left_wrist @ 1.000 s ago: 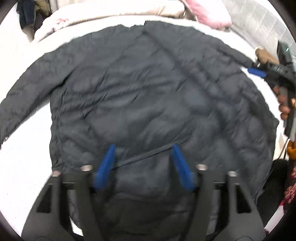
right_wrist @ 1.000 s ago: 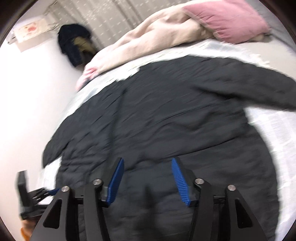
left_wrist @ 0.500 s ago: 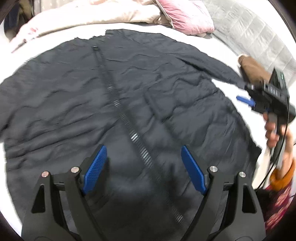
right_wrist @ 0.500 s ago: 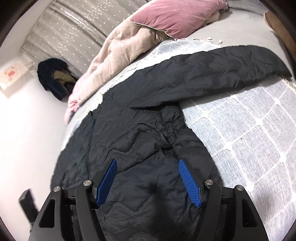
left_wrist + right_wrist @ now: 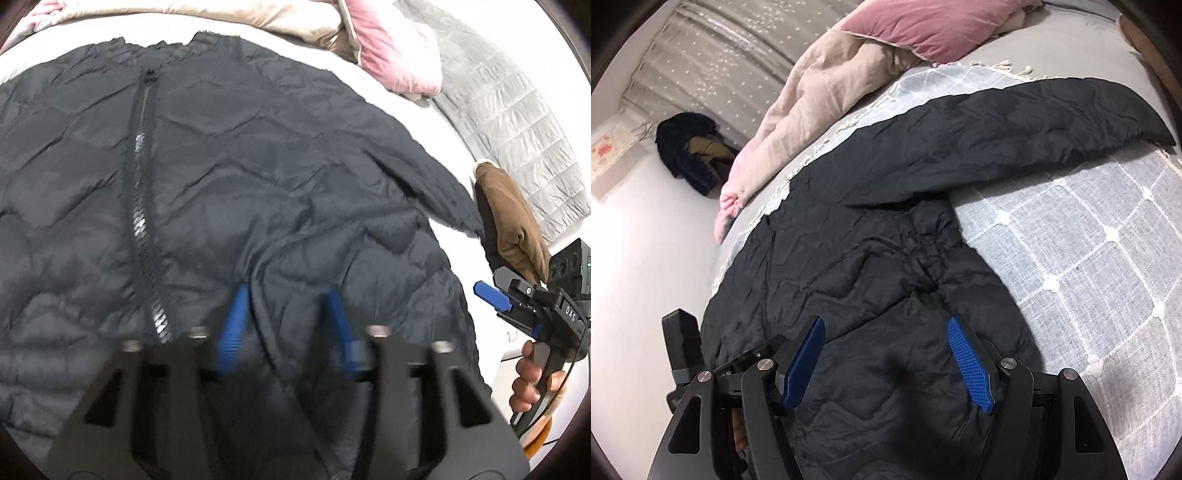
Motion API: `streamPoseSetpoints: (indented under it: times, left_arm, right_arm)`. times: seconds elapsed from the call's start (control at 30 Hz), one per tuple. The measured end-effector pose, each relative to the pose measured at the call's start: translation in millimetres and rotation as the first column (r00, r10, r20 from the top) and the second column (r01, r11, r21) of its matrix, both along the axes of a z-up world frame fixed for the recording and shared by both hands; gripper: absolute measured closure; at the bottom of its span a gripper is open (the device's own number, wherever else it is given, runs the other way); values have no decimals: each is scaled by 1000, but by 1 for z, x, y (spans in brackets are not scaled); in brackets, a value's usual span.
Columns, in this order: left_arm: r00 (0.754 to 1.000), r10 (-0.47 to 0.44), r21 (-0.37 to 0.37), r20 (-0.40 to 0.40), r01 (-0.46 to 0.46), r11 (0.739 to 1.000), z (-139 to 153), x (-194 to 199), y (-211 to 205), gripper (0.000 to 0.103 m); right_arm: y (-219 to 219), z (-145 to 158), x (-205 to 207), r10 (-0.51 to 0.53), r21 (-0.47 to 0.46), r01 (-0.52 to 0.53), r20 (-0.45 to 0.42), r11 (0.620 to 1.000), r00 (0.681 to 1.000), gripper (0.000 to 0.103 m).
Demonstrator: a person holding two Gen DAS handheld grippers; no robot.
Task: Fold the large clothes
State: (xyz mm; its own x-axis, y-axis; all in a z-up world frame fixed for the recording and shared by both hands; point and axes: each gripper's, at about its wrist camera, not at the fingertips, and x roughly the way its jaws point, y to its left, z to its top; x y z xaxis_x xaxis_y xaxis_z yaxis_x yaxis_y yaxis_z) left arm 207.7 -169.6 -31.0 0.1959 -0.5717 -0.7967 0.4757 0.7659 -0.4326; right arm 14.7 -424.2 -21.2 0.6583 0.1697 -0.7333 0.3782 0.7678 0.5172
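A dark quilted puffer jacket [image 5: 258, 177] lies flat on the bed, zipper [image 5: 142, 206] up, one sleeve stretched to the right. It also shows in the right wrist view [image 5: 886, 266], sleeve [image 5: 1015, 136] reaching right. My left gripper [image 5: 286, 321] hovers open over the jacket's lower right front, holding nothing. My right gripper [image 5: 886, 354] hovers open over the hem near the sleeve's armpit, empty. The right gripper also shows at the right edge of the left wrist view [image 5: 524, 306].
A white checked blanket [image 5: 1089, 258] covers the bed under the jacket. A pink pillow [image 5: 391, 48] and beige duvet [image 5: 820, 88] lie at the bed's head. A brown item [image 5: 509, 221] sits by the sleeve end. Dark clothes [image 5: 690, 151] lie by the wall.
Both grippers have moved rightward along the jacket. The left gripper's jaws have narrowed a little but stay open. The jacket has not moved.
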Motion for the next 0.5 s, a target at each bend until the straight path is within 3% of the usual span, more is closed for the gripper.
streamPoseSetpoints:
  times: [0.03,0.13,0.23,0.3,0.37,0.5]
  left_arm:
    - [1000,-9,-22,17,10,1000,3,-2,-2,93]
    - [995,-47,-51,92,52,997,17,-17,-6,97]
    - [961,-168,-36,219,180,983,36,-50,-10,96]
    - [925,-257,13,280,264,964,42,-71,-11,96]
    - [880,-363,108,308,346,932,39,-96,-14,96]
    - [818,-522,319,240,441,839,6,-125,-22,96]
  right_arm:
    - [0,1,0,-5,2,5,2,1000,1000,33]
    - [0,3,2,1,-2,-1,11,1000,1000,33]
    - [-1,7,0,-3,-25,4,18,1000,1000,33]
    - [-3,11,-3,-18,-41,19,27,999,999,33]
    - [-5,12,-5,-25,-46,27,35,999,999,33]
    - [-1,14,-4,-20,-52,22,37,998,999,33]
